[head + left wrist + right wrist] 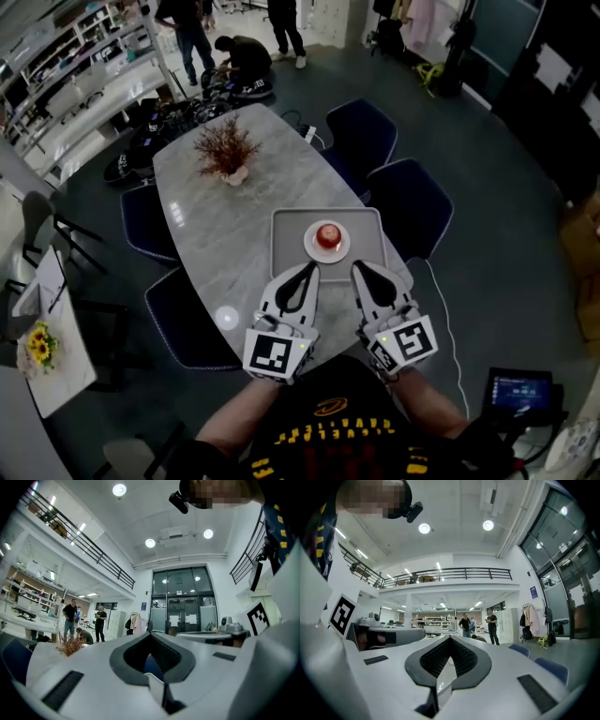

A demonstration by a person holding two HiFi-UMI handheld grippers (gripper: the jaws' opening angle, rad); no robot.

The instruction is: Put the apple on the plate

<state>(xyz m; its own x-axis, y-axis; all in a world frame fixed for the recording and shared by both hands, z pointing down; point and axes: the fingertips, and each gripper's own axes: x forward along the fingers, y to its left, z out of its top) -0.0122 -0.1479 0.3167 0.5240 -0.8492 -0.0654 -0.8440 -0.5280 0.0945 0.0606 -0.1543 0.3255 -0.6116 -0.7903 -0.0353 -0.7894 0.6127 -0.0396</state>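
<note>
A long oval table [211, 225] with a pale, marble-like top runs away from the person across a dark grey floor [487, 169], in a high open workroom. Shelving [80, 42] lines the far left wall. At the left edge a small white side table [66, 361] carries one bunch of yellow flowers [39, 345].

Four dark-blue chairs [412, 208] are drawn up to the table, two along each long side. Toward the far end stands one dried reddish plant [225, 150]. Beyond that end are three people [194, 37], two standing and one crouched on the floor.

At the near end lies one grey tray [291, 258]. On it rests one white plate [337, 251], and the single red apple [327, 235] sits in the middle of that plate.

Two grippers are held side by side just short of the tray's near edge, both pointing toward it and apart from the plate. The left gripper [308, 268] has its jaws brought together at the tips, with nothing between them; its own view shows only the room through the gap behind the tips. The right gripper [358, 268] is likewise closed tip to tip and empty. On the floor at the lower right is one lit screen [518, 389].
</note>
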